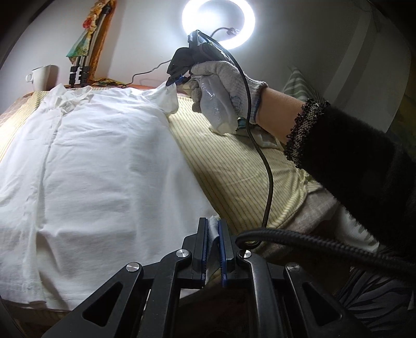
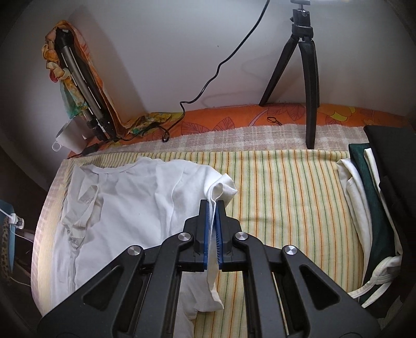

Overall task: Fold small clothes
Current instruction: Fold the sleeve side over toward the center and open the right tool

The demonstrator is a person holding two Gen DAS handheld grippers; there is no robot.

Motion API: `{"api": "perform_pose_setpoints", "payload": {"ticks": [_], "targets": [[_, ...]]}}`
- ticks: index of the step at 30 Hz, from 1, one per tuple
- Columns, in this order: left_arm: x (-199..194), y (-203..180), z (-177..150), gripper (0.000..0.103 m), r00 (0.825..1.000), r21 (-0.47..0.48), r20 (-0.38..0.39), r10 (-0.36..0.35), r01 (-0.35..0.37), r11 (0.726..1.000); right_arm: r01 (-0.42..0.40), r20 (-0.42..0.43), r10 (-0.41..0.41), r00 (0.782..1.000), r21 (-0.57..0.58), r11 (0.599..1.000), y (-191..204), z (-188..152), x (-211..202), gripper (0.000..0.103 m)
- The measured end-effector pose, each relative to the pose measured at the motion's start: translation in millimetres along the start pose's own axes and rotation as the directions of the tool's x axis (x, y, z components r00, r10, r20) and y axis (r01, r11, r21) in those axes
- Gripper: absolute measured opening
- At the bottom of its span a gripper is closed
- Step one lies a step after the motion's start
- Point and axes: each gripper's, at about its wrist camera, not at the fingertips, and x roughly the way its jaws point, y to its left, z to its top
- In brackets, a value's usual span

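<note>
A small white T-shirt (image 1: 98, 156) lies spread on a yellow striped cloth (image 1: 234, 161). My left gripper (image 1: 213, 223) is shut on the shirt's near right hem corner, white fabric pinched between its blue pads. In the left wrist view my right gripper (image 1: 174, 81), held by a gloved hand (image 1: 223, 91), pinches the far right sleeve and lifts it a little off the cloth. The right wrist view shows the same: my right gripper (image 2: 213, 204) is shut on the sleeve edge of the T-shirt (image 2: 124, 208), a strip of white fabric running down between its pads.
A folded pile of white and dark green clothes (image 2: 369, 208) lies at the right edge. A black tripod (image 2: 306, 78), a cable (image 2: 208, 80) and a white mug (image 2: 69, 140) stand along the back. A ring light (image 1: 218, 23) shines beyond. A dark sleeve (image 1: 351, 156) crosses the right side.
</note>
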Motion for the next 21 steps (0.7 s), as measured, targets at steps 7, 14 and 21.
{"api": "perform_pose_setpoints", "payload": {"ticks": [7,14,21], "targets": [[-28.3,29.6,-2.2,0.005,0.999,-0.089,0.039,-0.002,0.006,0.996,0.043,0.017,-0.042,0.999,-0.080,0.996,51.6,14.6,-9.1,0.006],[-54.7,63.8,-13.6,0.005,0.997,-0.181,0.073,0.019,-0.006,0.984,0.065,0.015,-0.064,0.998,-0.195,0.979,127.1,20.9,2.5,0.006],[-62.2,95.7,-28.4,0.005,0.997,-0.253,0.050,0.054,-0.039,0.967,0.073,-0.021,-0.082,0.996,-0.289,0.955,194.2,12.5,43.9,0.006]]}}
